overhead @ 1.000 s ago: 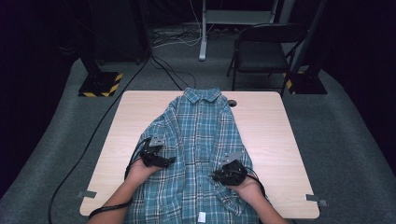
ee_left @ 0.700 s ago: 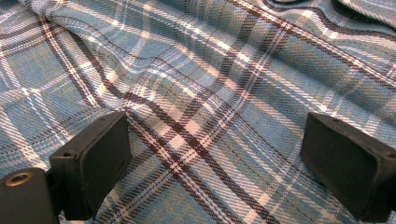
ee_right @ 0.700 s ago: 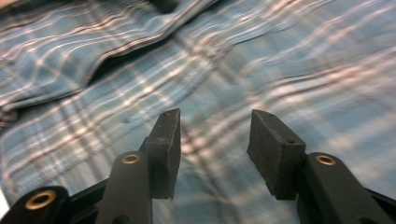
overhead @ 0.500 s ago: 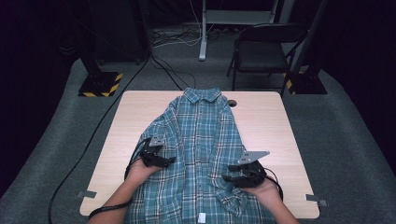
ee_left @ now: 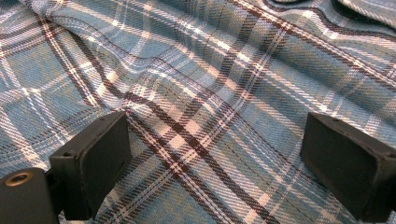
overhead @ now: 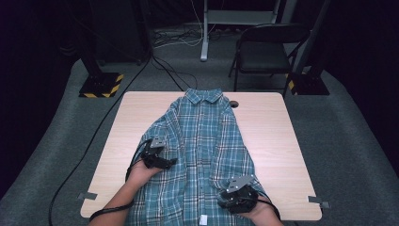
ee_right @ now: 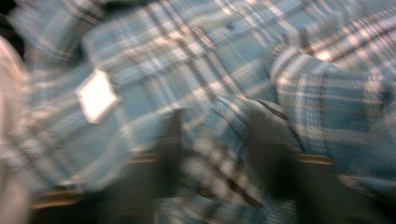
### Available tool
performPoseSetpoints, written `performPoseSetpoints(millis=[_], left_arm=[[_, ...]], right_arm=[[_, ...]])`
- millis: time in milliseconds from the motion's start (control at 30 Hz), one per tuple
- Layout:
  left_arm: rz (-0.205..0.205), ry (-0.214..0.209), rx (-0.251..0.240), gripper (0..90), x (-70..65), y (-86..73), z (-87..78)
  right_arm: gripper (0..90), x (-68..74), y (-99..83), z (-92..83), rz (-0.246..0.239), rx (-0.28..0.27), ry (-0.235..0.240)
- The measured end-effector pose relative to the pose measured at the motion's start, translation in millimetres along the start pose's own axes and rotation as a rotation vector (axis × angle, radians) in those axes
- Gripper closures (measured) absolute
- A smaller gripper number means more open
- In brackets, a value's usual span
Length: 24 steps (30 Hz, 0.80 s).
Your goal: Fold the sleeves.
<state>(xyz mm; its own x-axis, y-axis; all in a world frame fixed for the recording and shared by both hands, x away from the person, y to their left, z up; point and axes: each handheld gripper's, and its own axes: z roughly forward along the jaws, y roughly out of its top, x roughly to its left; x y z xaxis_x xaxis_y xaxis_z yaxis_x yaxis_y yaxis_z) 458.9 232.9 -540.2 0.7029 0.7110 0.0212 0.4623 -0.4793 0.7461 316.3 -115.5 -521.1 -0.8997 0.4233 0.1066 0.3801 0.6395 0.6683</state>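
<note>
A blue plaid shirt lies spread on the wooden table, collar at the far side and hem hanging over the near edge. My left gripper rests on its left part. In the left gripper view the jaws stand wide open over flat cloth. My right gripper is at the shirt's lower right, near the hem. In the blurred right gripper view the jaws have just been closing and a fold of the shirt is pinched between them. A white label shows on the cloth to the left.
A folding chair stands behind the table, with cables on the floor beside it. A striped stand base sits at the far left. Tape marks flag the table's near corners. A small hole lies by the collar.
My right gripper swung out to the right, then came back toward the table's near edge at the hem. The left gripper stayed where it was.
</note>
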Motion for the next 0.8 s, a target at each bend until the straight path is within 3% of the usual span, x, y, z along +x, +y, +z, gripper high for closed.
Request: performPoseSetpoints(millis=[67, 133, 233, 400, 500, 567, 633, 700, 800], left_arm=[[0.000, 0.000, 0.000, 7.9, 0.0, 0.0, 0.0], [0.000, 0.000, 0.000, 7.9, 0.0, 0.0, 0.0], [0.000, 0.000, 0.000, 7.8, 0.0, 0.0, 0.0], [0.000, 0.000, -0.001, 7.9, -0.1, 0.0, 0.1], [0.000, 0.000, 0.000, 7.9, -0.1, 0.0, 0.0], [-0.001, 0.000, -0.001, 7.9, -0.2, 0.0, 0.1], [-0.001, 0.001, 0.000, 7.9, -0.2, 0.0, 0.1], [0.001, 0.001, 0.000, 7.9, -0.1, 0.0, 0.0], [0.000, 0.001, 0.000, 7.8, -0.1, 0.0, 0.0]], right_arm=[[84.8, 0.3, 1.3, -5.3, -0.012, -0.012, -0.003], [85.6, -0.3, -0.1, -10.6, 0.000, -0.026, 0.048], [85.9, 5.9, -1.1, -21.0, -0.012, -0.050, 0.086], [84.2, 30.1, 1.5, -47.1, -0.077, -0.177, 0.297], [77.1, 44.7, 6.2, -64.1, -0.119, -0.257, 0.365], [70.1, 50.2, 10.8, -73.8, -0.142, -0.289, 0.345], [63.7, 48.5, 15.5, -78.7, -0.148, -0.291, 0.274], [60.2, 37.5, 17.7, -75.9, -0.127, -0.282, 0.170], [57.5, 6.4, 15.0, -58.1, -0.071, -0.233, 0.019]])
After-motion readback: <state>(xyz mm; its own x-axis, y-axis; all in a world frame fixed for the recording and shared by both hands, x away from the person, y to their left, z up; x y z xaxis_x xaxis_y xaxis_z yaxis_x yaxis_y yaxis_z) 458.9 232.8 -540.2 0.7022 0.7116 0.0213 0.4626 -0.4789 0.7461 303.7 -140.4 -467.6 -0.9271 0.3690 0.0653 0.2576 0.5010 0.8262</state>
